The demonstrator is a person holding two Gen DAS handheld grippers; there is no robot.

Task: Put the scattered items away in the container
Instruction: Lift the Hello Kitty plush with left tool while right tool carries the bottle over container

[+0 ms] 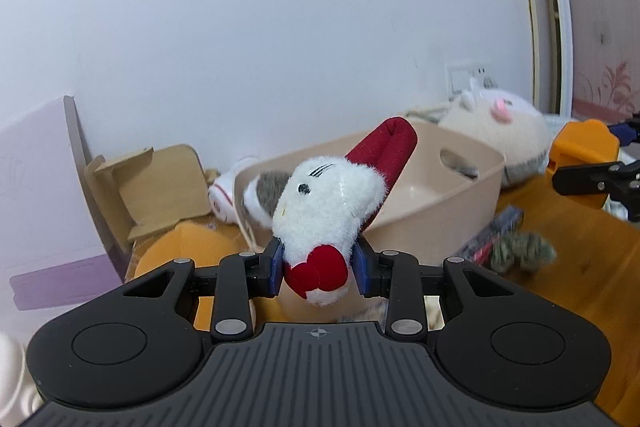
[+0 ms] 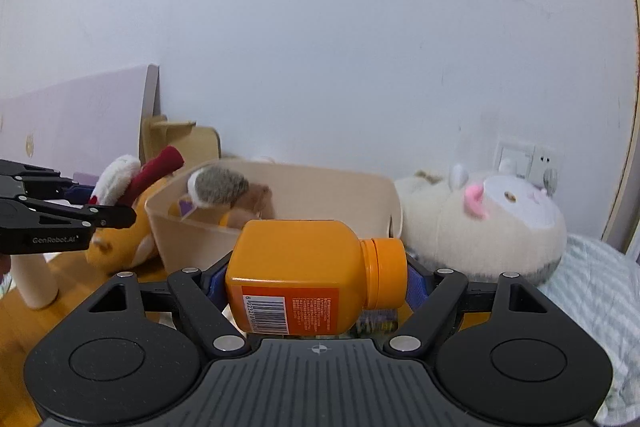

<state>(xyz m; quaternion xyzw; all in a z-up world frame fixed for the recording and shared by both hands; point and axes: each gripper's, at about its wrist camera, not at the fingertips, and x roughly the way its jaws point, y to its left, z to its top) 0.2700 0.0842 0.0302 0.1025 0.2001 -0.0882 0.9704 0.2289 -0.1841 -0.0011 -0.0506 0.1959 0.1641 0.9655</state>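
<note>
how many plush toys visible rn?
4, maybe more hidden. White plush with red hat held in the left tool; grey-white plush inside the beige plastic bin; big cream plush with pink nose right of the bin; orange plush left of it.

A white fluffy toy (image 1: pixel 326 207) with red hearts and a red tail is tilted. An orange bottle (image 2: pixel 304 275) lies sideways. The beige bin (image 1: pixel 448 195) holds a gray plush (image 2: pixel 220 189).
</note>
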